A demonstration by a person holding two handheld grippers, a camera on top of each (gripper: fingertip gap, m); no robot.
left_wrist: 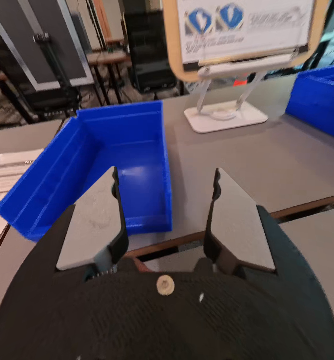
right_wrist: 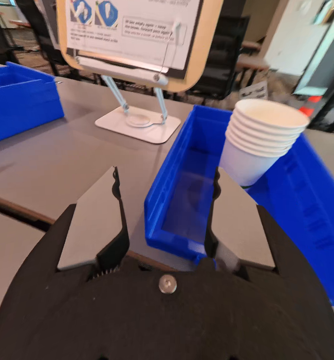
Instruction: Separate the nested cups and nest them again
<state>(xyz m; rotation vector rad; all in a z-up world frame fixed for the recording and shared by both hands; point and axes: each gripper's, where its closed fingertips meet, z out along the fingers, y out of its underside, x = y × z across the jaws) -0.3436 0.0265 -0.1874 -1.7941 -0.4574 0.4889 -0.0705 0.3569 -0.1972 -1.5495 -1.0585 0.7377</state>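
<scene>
A stack of several nested white paper cups (right_wrist: 259, 140) stands tilted in a blue bin (right_wrist: 162, 194) at the right of the right wrist view. My right gripper (right_wrist: 166, 171) is open and empty, just in front of that bin, its right finger (right_wrist: 234, 214) below the cups. My left gripper (left_wrist: 165, 171) is open and empty, above the near end of another blue bin (left_wrist: 72, 165) that holds nothing. No cups show in the left wrist view.
A sheet holder on a white stand (left_wrist: 226, 118) sits at the back of the grey table (left_wrist: 250, 165), also in the right view (right_wrist: 139, 124). The other bin shows at each view's far side (left_wrist: 318, 105) (right_wrist: 20, 101). Papers (left_wrist: 4, 175) lie left.
</scene>
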